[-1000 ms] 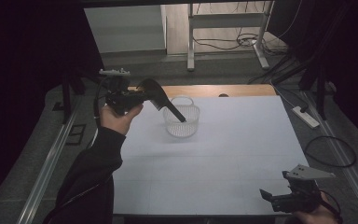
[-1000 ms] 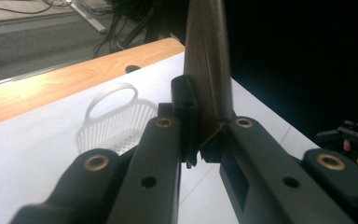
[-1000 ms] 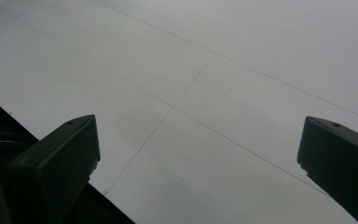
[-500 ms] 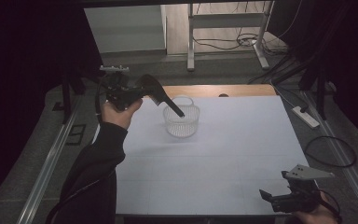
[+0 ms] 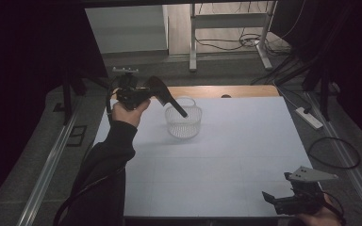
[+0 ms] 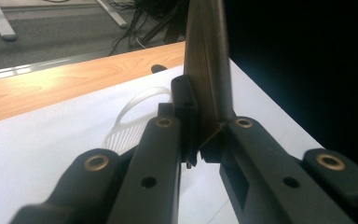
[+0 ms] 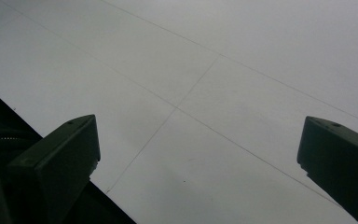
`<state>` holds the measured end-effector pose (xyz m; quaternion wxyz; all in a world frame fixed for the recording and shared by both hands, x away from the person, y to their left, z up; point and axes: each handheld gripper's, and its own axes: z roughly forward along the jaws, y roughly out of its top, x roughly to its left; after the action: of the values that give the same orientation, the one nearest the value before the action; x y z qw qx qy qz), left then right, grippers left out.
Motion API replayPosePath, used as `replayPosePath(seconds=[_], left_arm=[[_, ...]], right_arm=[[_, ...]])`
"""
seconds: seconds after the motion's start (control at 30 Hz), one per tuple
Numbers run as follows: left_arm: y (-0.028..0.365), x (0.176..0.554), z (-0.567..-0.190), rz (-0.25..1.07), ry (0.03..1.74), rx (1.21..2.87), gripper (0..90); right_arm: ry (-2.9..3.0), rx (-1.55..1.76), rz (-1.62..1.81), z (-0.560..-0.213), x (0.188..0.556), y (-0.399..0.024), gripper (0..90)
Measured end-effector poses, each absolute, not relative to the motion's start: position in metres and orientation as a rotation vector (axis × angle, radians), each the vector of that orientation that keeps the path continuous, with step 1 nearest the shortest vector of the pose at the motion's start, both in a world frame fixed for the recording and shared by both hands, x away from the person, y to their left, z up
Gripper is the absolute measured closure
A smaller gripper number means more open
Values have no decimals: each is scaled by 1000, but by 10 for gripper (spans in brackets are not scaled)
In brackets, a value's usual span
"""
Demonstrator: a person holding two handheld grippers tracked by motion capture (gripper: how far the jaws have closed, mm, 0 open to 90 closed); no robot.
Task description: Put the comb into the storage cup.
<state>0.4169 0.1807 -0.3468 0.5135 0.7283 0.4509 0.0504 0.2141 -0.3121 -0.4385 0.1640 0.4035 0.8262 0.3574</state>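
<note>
Left claw (image 5: 147, 94): closed on a dark, flat, blade-like tool (image 5: 169, 101), seemingly a spatula or scraper. In the left gripper view the jaws pinch the tool's (image 6: 208, 65) thick end and its ribbed brownish face runs straight out from them. Held above the far-left part of the table (image 5: 235, 150).

Tool, long axis: slants from the claw down and toward the table's middle in the high view. Its tip hangs at the near-left rim of the basket (image 5: 184, 121); touching the rim or just clear of it cannot be told.

Basket: small, clear, slotted plastic, round, standing upright on the white table top, near the far edge, left of centre. Lies directly beyond the tool's tip along the tool's own line; in the left gripper view the basket's (image 6: 130, 123) handle and slotted wall show just left of and below the jaws. Empty as far as can be seen.

Judgement: the coming move turns on the tip going over the rim and down inside, so the tool needs only follow its own slant. The left hand is by far the nearer.

Right claw (image 5: 283, 200): jaws wide apart, holding nothing, low at the table's near-right corner, well apart from the basket. The right gripper view looks across bare white table (image 7: 214, 70) between the jaws.

Wooden strip (image 5: 226, 91): exposed along the far edge behind the basket.
</note>
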Motion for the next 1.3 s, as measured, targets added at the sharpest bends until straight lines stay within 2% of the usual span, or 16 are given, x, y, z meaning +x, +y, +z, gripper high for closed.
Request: replayPosePath(seconds=[1.3], left_arm=[[153, 443, -393, 123, 1122, 1781, 870]], right_arm=[[2367, 1145, 1019, -439, 214, -312, 1]])
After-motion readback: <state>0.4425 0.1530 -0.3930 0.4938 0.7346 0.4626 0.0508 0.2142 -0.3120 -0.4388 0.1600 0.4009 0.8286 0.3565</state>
